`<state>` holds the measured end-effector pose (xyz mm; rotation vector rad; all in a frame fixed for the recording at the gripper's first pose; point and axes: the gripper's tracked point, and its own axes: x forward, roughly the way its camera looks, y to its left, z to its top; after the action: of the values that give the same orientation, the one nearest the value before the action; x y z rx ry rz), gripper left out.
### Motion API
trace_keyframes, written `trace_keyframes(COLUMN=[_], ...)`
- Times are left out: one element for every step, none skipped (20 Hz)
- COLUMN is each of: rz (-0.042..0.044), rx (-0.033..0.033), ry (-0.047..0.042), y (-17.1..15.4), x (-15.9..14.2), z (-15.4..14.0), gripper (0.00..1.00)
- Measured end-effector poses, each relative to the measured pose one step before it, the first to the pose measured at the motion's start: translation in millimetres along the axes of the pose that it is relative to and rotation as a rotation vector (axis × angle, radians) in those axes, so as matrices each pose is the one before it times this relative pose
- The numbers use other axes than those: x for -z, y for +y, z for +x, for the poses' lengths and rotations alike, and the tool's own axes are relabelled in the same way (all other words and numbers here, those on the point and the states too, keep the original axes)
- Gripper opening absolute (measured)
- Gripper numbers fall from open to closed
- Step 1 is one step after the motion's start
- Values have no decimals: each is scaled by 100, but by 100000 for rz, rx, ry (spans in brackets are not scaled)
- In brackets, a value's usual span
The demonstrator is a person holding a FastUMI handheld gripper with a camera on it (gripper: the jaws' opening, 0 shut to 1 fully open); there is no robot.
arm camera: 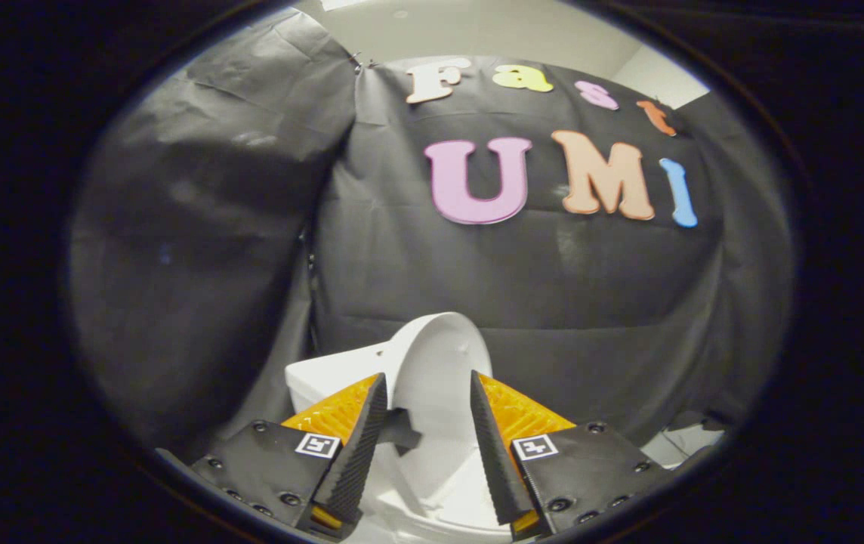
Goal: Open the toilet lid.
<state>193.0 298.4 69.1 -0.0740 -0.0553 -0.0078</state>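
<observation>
The toilet lid [439, 355] stands raised at lower centre of the frame, beyond the gripper [426, 385], whose jaws stand wide and hold nothing. The lid looks stiff, smooth, slippery plastic; its free rim seems the best hold.

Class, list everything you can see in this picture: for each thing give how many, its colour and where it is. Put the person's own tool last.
toilet lid: one, white, raised upright, just ahead of the fingers and seen between them.
toilet tank: one, white, behind the lid, partly hidden by one finger.
toilet bowl rim: one, white, low between the fingers.
booth wall: black cloth, hanging behind the toilet.
ceiling: pale, above the cloth.
gripper: one, fingers open, apart on either side of the lid, pressing on nothing.
</observation>
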Motion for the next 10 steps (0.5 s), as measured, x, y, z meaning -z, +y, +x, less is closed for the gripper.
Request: trace_keyframes(rz=[-420,-352,-98,593,714,835,1110,931,195,116], rx=[1845,844,-393,-2252,-3116,-2269,-1045,626,1966,2840], ry=[-923,-490,643,1210,1240,554,771,1761,997,598], y=[-1855,-1732,-1591,-1311,-1169,-1185,-1533,-1908,-1868,-2089], x=[-338,-80,180,465,448,207,344,715,456,334], z=[-581,-339,-297,-483,-519,-707,-534,-798,-646,-670], gripper=[68,68,69,69,69,69,69,68,68,67])
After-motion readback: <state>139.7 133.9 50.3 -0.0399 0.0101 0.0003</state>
